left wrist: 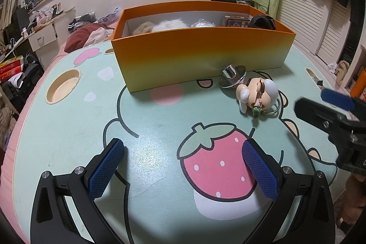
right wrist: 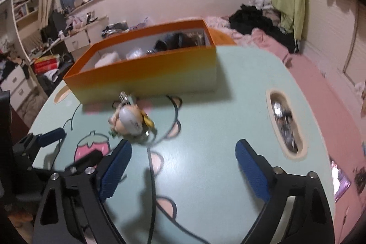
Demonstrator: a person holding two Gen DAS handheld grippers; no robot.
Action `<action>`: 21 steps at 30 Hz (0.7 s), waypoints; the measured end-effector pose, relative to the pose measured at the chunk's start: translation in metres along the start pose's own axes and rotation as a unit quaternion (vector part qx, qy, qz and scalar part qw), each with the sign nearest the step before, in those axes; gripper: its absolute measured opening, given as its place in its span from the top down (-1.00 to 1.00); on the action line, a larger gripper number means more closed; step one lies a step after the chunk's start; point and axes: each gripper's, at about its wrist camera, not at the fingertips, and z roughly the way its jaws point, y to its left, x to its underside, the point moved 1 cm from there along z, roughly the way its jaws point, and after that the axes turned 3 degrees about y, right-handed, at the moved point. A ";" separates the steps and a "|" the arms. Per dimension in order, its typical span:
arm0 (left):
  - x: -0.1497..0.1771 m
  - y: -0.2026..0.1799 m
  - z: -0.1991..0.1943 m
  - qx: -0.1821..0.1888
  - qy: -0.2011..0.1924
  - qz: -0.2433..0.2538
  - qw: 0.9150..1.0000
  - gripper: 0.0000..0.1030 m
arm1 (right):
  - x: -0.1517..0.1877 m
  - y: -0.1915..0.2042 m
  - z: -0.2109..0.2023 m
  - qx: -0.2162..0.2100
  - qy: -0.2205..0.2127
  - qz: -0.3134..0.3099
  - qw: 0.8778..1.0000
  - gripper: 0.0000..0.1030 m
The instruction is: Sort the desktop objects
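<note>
Your right gripper (right wrist: pixel 183 166), jaws spread and empty, is sitting nearer the small white-haired toy figurine (right wrist: pixel 129 121); it is lying ahead, just beyond the left pad, long axis slanting.

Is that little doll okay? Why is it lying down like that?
The little figurine has tipped onto its side on the table, beside a shiny metal piece in front of the orange box. I can't see any damage.
</note>
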 end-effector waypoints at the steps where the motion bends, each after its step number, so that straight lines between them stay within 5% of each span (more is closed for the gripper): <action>1: 0.000 0.000 0.000 0.000 0.000 0.000 1.000 -0.99 | -0.004 0.005 0.002 -0.004 0.001 -0.008 1.000 -0.78; 8: -0.001 -0.001 0.001 0.000 0.000 0.001 1.000 -0.99 | -0.022 0.035 0.032 -0.028 0.037 -0.052 0.998 -0.66; 12: -0.001 -0.001 0.001 0.002 0.000 0.002 1.000 -0.99 | -0.021 0.038 0.046 -0.018 0.051 -0.057 0.997 0.21; 16: -0.002 -0.003 0.000 0.006 0.003 0.007 1.000 -0.99 | -0.010 0.020 0.030 -0.045 0.037 -0.044 0.997 0.22; 21: -0.016 -0.013 -0.006 0.039 -0.013 0.020 0.999 -0.99 | 0.001 -0.013 0.001 -0.012 -0.010 -0.019 1.000 0.22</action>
